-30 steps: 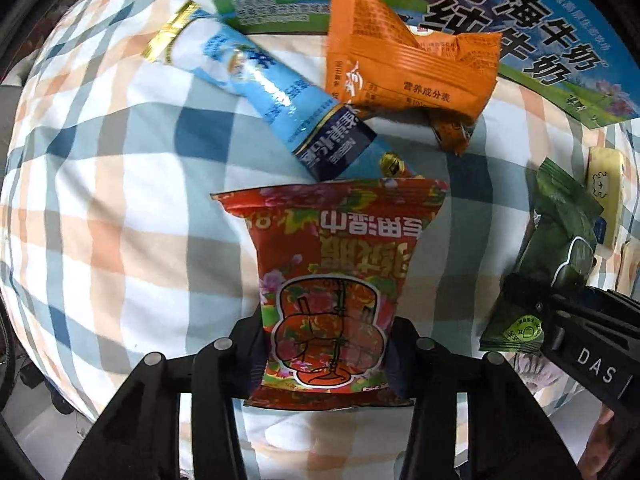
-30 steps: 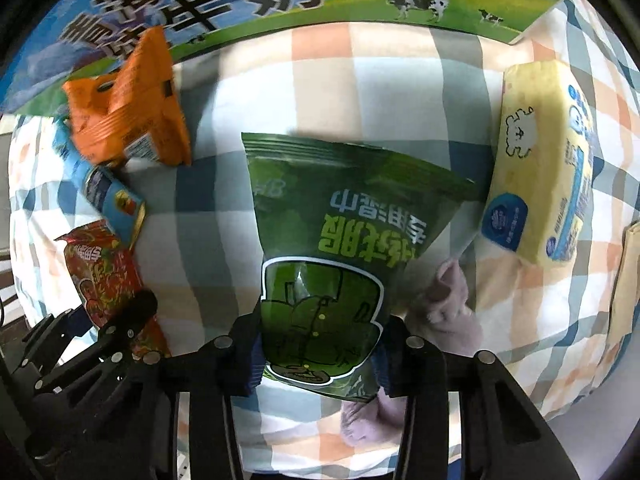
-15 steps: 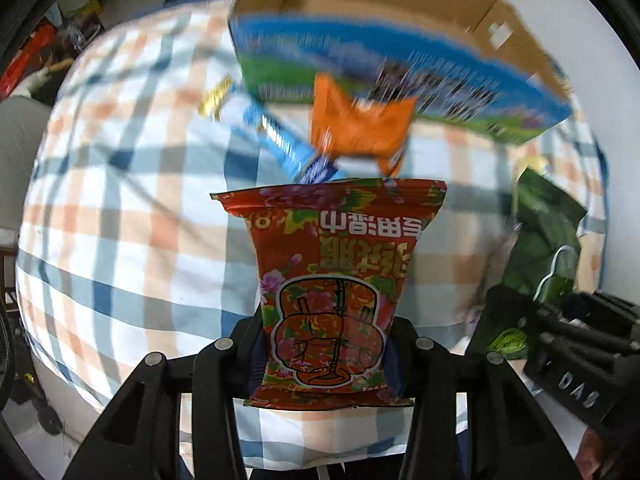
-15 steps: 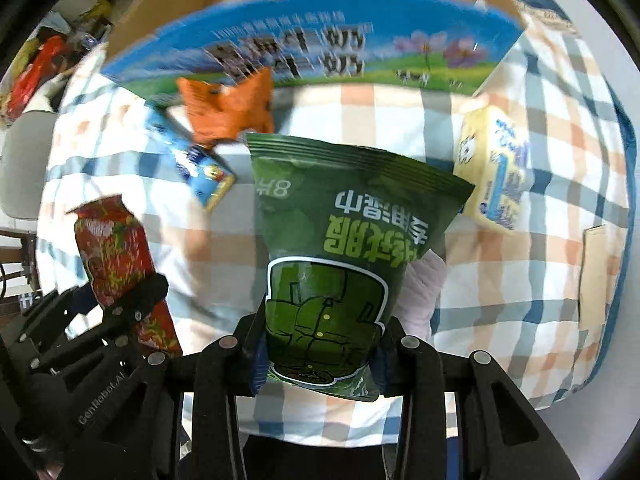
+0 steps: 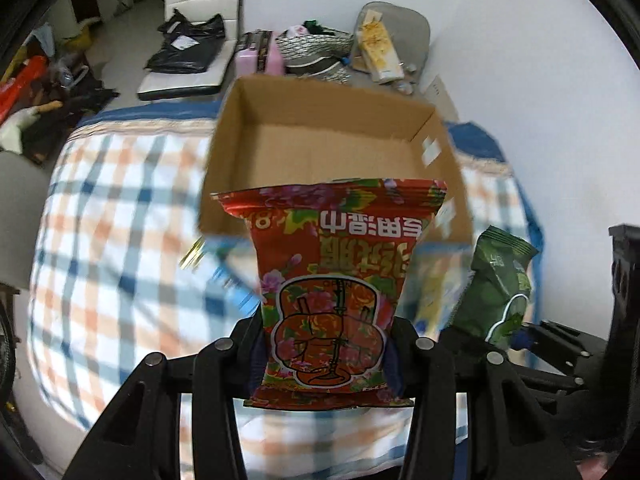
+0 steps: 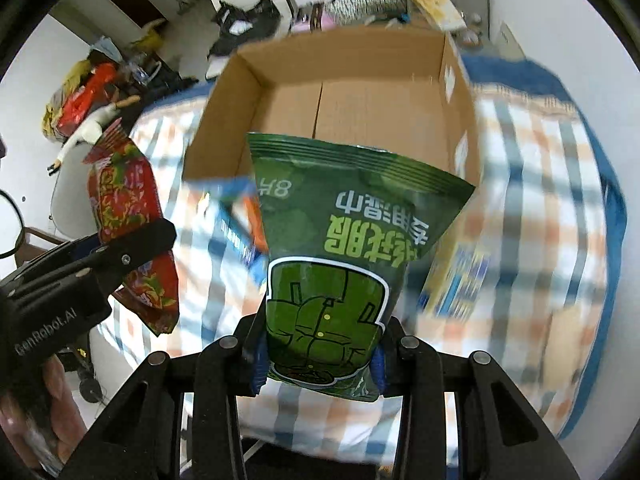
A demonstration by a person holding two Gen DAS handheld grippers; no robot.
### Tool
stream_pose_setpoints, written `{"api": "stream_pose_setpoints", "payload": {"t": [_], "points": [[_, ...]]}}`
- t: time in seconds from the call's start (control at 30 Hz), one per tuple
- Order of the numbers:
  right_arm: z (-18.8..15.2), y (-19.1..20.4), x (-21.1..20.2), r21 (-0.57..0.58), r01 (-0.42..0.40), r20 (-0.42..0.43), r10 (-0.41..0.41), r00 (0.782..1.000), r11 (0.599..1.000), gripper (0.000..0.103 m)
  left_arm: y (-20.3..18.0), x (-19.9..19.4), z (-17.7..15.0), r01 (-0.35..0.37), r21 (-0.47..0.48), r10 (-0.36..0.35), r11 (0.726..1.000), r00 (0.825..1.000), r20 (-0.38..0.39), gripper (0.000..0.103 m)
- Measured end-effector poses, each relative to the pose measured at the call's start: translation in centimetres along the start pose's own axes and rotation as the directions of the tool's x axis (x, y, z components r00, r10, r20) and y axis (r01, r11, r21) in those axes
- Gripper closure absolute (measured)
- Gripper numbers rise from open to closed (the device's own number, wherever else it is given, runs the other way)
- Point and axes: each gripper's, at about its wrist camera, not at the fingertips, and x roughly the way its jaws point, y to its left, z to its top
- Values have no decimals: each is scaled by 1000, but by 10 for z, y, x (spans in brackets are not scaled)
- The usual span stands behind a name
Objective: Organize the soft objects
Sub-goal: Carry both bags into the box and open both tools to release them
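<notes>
Both snack bags have come up from the checked cloth since a second ago, and now the open cardboard box (image 5: 332, 152) is showing behind them, where before only its printed side was in view. The red bag (image 5: 332, 292) is hanging in the air in front of the box, and the left tongs (image 5: 325, 354) are pinching its lower end from both sides. The green bag (image 6: 340, 256) is being held the same way by the right tongs (image 6: 320, 356), also raised before the box. Below, the checked cloth (image 5: 120, 248) is covering the tabletop, blurred. A yellow packet (image 6: 460, 280) is lying on it near the box.
</notes>
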Motion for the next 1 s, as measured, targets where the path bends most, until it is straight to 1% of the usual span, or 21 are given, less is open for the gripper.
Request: {"api": "stream_pose_setpoints", "payload": {"t": [0.07, 0.17, 0.27, 0.3, 0.37, 0.43, 0.53, 0.6, 0.67, 0.87, 0.9, 1.0], "points": [[24, -11, -1, -6, 14, 17, -14, 1000, 1000, 62, -3, 11, 29, 38, -7, -38, 999, 999, -19, 60], [70, -26, 9, -7, 46, 24, -46, 999, 999, 62, -8, 34, 77, 65, -11, -65, 998, 997, -48, 60], [111, -47, 35, -6, 59, 3, -59, 998, 998, 62, -12, 69, 119, 88, -25, -90, 996, 991, -97, 60], [126, -54, 46, 1, 65, -7, -65, 998, 998, 62, -13, 88, 132, 90, -28, -93, 996, 988, -125, 60], [152, -66, 67, -8, 79, -32, -79, 996, 997, 62, -17, 110, 152, 99, -31, -103, 995, 982, -161, 60], [174, -71, 91, -26, 96, -55, -97, 994, 995, 62, -18, 137, 169, 88, -27, -92, 996, 976, -198, 60], [199, -79, 117, -60, 117, -85, -121, 989, 991, 62, -15, 173, 186, 95, -43, -103, 995, 962, -254, 60], [211, -82, 134, -72, 130, -100, -137, 986, 989, 62, -12, 194, 193, 111, -71, -127, 991, 948, -292, 60], [221, -85, 150, -84, 134, -120, -144, 982, 987, 62, -10, 206, 198, 138, -99, -163, 985, 935, -316, 60], [239, -84, 171, -133, 147, -151, -166, 974, 980, 61, -5, 225, 201, 142, -106, -170, 984, 927, -334, 59], [241, -83, 176, -149, 152, -162, -175, 971, 977, 61, -5, 227, 202, 137, -103, -164, 985, 927, -337, 59], [244, -84, 180, -150, 157, -177, -183, 967, 976, 58, -6, 224, 201, 82, -92, -109, 992, 933, -343, 58]]}}
